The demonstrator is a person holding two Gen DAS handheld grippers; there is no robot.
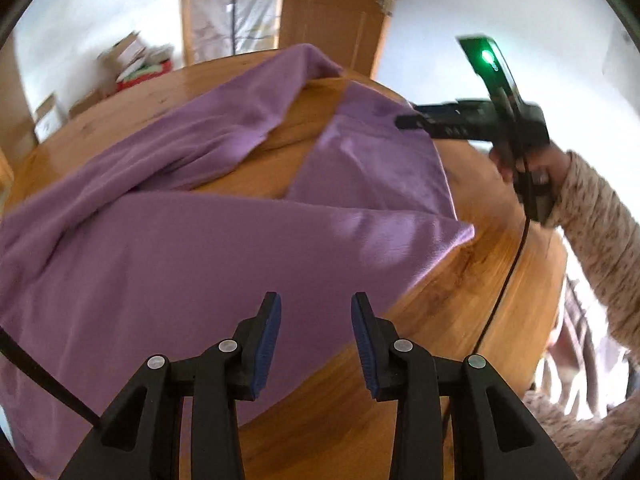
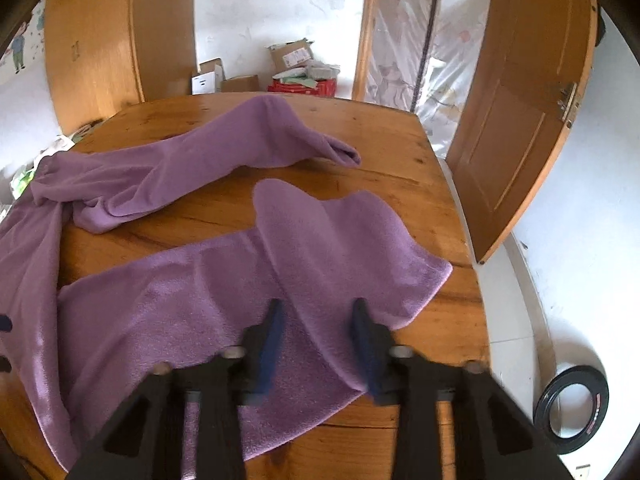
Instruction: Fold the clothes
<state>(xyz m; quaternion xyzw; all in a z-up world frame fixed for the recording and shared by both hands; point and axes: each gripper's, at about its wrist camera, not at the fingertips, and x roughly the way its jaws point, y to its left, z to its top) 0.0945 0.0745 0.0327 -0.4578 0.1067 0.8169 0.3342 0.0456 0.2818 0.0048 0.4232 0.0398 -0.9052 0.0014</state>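
Left gripper (image 1: 316, 340) jaws apart and empty, purple garment (image 1: 168, 248) spread just beneath on wooden table (image 1: 460, 300).

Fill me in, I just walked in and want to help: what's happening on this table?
A person with a gripper in each hand is folding a purple fleece garment spread on a wooden table. One long part lies stretched across the far side, and a nearer part is doubled back. The left gripper hovers open over the cloth, holding nothing. The right gripper is low over the doubled-back part, its fingers apart, not yet pinching it.
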